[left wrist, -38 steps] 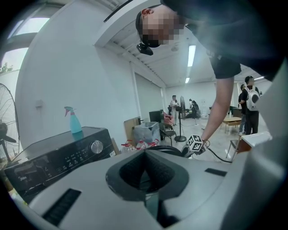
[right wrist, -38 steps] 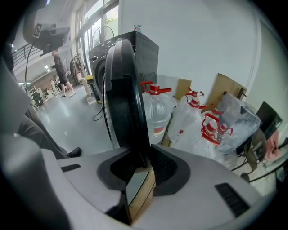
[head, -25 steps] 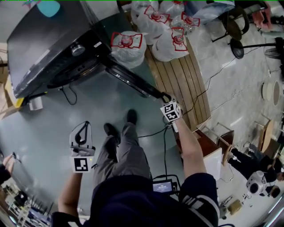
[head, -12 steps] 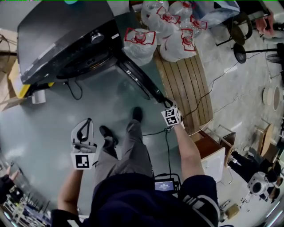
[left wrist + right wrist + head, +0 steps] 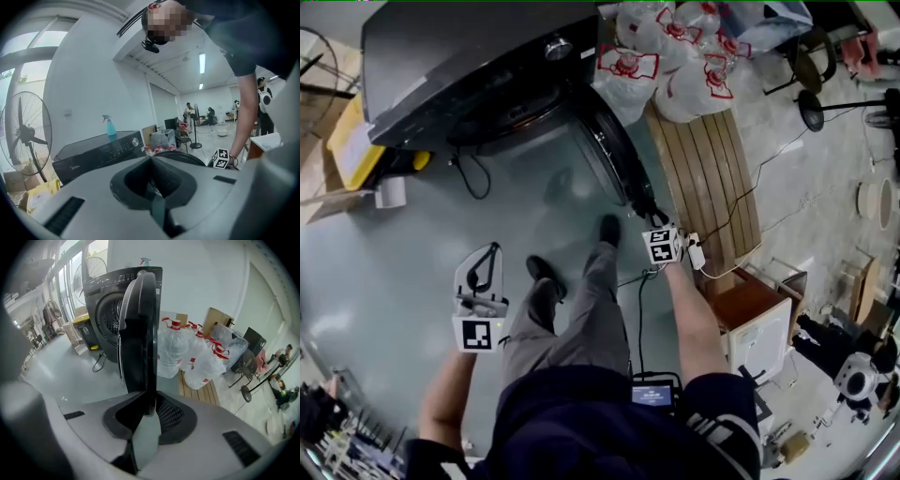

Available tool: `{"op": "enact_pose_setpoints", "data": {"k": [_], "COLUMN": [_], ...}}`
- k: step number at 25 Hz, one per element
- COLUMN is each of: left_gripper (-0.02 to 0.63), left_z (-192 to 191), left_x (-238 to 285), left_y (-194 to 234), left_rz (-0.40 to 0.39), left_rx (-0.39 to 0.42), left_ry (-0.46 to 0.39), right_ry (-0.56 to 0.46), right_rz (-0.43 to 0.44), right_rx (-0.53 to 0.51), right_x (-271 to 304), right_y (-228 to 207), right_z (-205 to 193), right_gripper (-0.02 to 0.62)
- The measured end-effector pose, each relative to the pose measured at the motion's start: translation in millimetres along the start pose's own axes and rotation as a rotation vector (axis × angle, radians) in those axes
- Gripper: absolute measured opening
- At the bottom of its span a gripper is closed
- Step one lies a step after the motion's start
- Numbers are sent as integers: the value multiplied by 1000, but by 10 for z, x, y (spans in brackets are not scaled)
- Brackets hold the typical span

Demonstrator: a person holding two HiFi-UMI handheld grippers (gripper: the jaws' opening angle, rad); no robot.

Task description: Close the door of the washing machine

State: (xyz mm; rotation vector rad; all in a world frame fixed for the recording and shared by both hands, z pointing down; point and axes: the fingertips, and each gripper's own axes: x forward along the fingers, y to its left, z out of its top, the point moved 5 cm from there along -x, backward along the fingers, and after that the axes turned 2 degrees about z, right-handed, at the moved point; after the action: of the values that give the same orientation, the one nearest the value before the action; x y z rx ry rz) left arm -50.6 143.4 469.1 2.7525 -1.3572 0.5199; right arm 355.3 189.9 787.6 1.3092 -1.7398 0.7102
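Note:
The black washing machine (image 5: 469, 66) stands at the top of the head view, its round door (image 5: 609, 150) swung out towards me. My right gripper (image 5: 645, 208) is shut on the door's outer edge. In the right gripper view the door (image 5: 140, 333) stands edge-on between the jaws of my right gripper (image 5: 149, 411), with the drum opening (image 5: 110, 315) to its left. My left gripper (image 5: 490, 251) hangs over the floor left of my legs, shut on nothing. In the left gripper view it (image 5: 152, 187) points at the machine (image 5: 98, 152).
Bagged water bottles (image 5: 666, 66) and a wooden pallet (image 5: 712, 178) lie right of the door. A cable (image 5: 469, 173) trails on the floor before the machine, with a yellow box (image 5: 356, 141) at its left. A white cabinet (image 5: 759, 342) is at my right, and my shoe (image 5: 607, 230) is near the door.
The door has swung in towards the machine with my right gripper on its edge. I have stepped closer, and the left gripper has come along.

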Motion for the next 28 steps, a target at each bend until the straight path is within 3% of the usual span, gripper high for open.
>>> {"op": "enact_pose_setpoints", "data": {"k": [5,9,19,28], "left_gripper": [23,23,23,23], "left_z": [-234,-374,-685,-680], "left_x": [-421,-726,-1359,-1377], "left_y": [274,507,1099,1231], "left_rz": [-24,19,67,128], "left_rx": [79,-3,-27,-53], "left_ry": [41,-4,-4,33], "right_ry": [19,20,33,28], "right_rz": [-7,-18,-43,-45], "right_rx": [20,31,134,201], "right_x": [10,15,108,214], "right_y": [515,904,1772,2155], "right_z": [1,34,238,409], "right_gripper": [84,86,90,95]}}
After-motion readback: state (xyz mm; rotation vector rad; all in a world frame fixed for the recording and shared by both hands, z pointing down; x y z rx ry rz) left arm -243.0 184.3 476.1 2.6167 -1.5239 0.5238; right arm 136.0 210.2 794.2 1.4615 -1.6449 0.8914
